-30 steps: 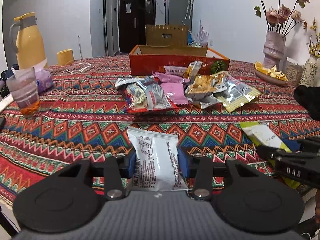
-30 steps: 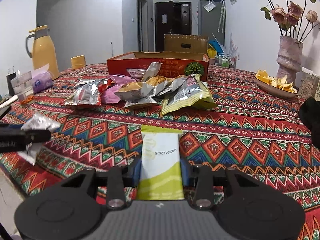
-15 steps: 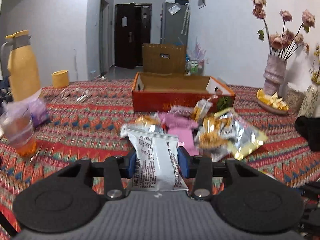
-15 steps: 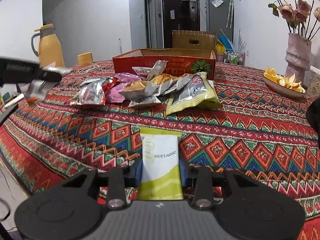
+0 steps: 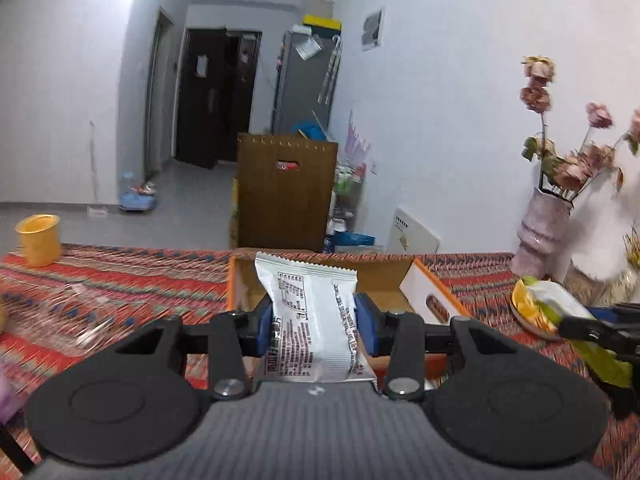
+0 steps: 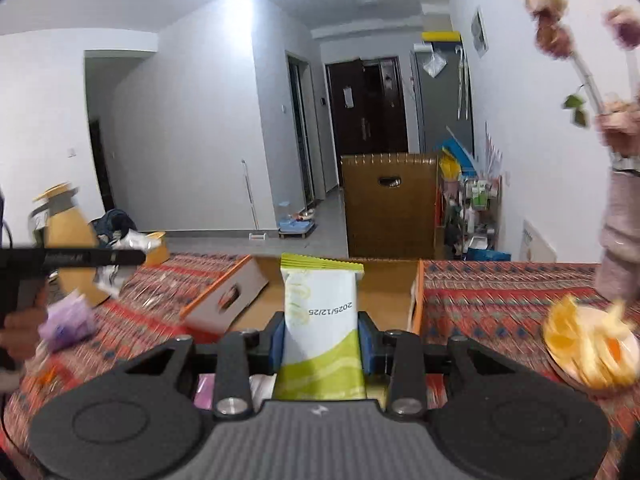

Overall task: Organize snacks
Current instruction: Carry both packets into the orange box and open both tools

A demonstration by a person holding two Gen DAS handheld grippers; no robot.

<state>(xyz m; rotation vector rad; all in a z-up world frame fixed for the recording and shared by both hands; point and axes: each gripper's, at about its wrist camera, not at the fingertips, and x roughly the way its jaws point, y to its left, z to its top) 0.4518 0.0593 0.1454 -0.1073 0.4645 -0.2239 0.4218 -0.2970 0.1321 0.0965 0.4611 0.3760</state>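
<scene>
the left gripper (image 5: 314,322) is clamped on a white packet (image 5: 314,312), its blue pads (image 5: 265,326) pressing both sides; the packet stands upright between them, its crimped top edge up; just ahead of and below the fingers lies the open orange box (image 5: 434,294), its cardboard inside bare where it shows; far to its left on the patterned cloth (image 5: 132,280) sits a yellow cup (image 5: 39,234); to its right, a plate of orange slices (image 5: 530,312) and a pink vase (image 5: 540,232); the right gripper (image 6: 323,334) is closed on a green-and-white packet (image 6: 322,320), also upright, date print upside down; the same box lies directly ahead of it, and the plate sits to its right.
</scene>
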